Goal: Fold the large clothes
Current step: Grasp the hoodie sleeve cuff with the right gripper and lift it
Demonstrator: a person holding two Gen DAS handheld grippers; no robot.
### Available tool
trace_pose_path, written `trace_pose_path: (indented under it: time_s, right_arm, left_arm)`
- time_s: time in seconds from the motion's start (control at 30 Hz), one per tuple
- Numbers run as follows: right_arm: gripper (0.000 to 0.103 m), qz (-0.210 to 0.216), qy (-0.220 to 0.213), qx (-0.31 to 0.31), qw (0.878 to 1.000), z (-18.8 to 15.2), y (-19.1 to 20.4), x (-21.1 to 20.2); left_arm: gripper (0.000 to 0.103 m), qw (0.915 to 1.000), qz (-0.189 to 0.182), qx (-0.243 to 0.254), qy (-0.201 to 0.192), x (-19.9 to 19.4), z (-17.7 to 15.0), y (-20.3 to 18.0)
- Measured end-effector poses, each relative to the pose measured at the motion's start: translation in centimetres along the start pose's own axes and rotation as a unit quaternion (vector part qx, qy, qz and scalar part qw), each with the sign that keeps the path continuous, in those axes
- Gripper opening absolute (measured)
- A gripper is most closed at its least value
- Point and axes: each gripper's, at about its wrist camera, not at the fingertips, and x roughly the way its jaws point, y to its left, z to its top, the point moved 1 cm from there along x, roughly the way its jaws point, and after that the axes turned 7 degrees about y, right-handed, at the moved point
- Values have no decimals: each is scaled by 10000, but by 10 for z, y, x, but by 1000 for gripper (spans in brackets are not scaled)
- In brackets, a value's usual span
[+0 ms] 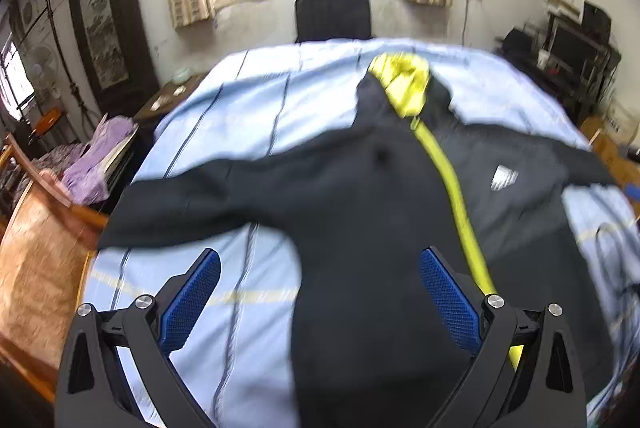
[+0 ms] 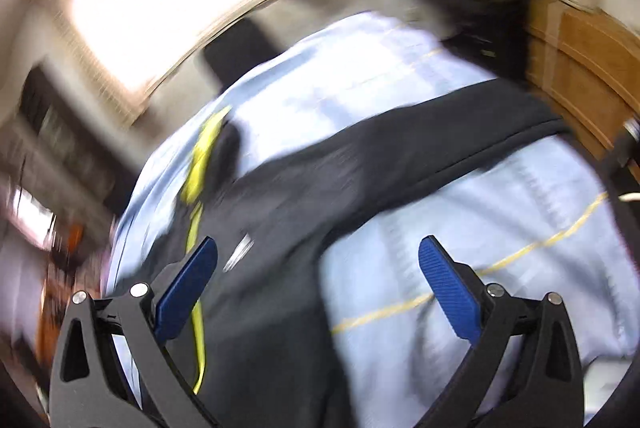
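Both my left gripper [image 1: 320,292] and right gripper [image 2: 318,282] gape empty over the black jacket [image 1: 360,196] spread on the bed [image 1: 240,96]; through the blur, I'd probably pinch each sleeve near its cuff.

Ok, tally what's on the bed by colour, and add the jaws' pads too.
Black with yellow zip and hood lining: 1, the jacket, spread out, sleeves out to both sides
Light blue: 1, the bedsheet
Blue: 4, the pads, two per gripper, jaws wide apart on both
Total: 6
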Motion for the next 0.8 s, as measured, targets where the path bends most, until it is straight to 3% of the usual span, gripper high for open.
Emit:
trace_pose_path:
  time_s: [0.07, 0.17, 0.37, 0.53, 0.67, 0.8]
  right_arm:
    - [98, -270, -164, 426, 9986, 13, -29, 2]
    - [96, -499, -254, 929, 9941, 20, -70, 8]
    - [86, -541, -126, 1514, 9869, 20, -109, 37]
    - [79, -334, -6, 1992, 9794, 35, -124, 63]
    - [78, -303, -116, 2461, 9687, 51, -130, 75]
    - [81, 55, -301, 3064, 9514, 63, -144, 84]
  left_arm:
    - [100, 9996, -293, -12, -10, 9, 15, -13]
    - [100, 9955, -871, 66, 357, 43, 21, -38]
    - [100, 9891, -847, 161, 1190, 112, -9, -56]
    - [100, 9939, -389, 437, 930, 113, -10, -60]
    - [100, 9957, -147, 588, 707, 106, 17, -64]
    - [100, 9982, -146, 359, 452, 96, 42, -53]
